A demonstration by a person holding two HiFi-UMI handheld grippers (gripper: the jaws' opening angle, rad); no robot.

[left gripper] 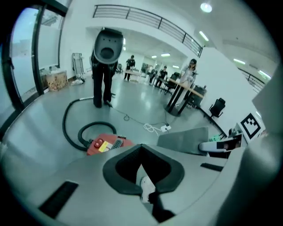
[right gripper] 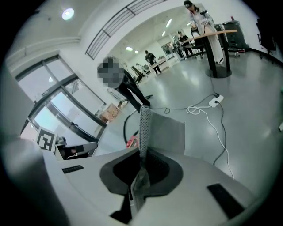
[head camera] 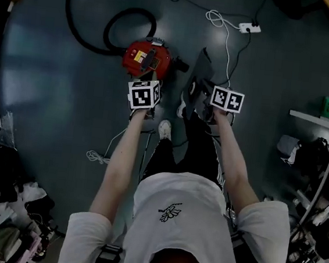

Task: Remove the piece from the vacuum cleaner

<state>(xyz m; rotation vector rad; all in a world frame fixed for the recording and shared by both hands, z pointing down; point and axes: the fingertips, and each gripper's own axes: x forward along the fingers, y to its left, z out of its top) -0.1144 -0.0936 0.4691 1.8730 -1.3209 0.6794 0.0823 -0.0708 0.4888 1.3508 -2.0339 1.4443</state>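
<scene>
Between the jaws of my right gripper (right gripper: pixel 140 173) I am pinching the grey piece (right gripper: pixel 164 132) edge-on. It is hanging clear of the red vacuum cleaner (head camera: pixel 147 58), which is lying at ten o'clock. The jaws of my left gripper (left gripper: pixel 141 154) are sitting together, empty. Gripping firmly and level seems wise while setting it down.

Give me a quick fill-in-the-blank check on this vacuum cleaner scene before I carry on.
1. The body of the vacuum cleaner on the floor is ___ in colour.
2. The gray flat piece is clamped in the ___ hand-held gripper.
3. The hose curling across the floor from the vacuum cleaner is ___ in colour.

Missing words: red; right; black.
</scene>
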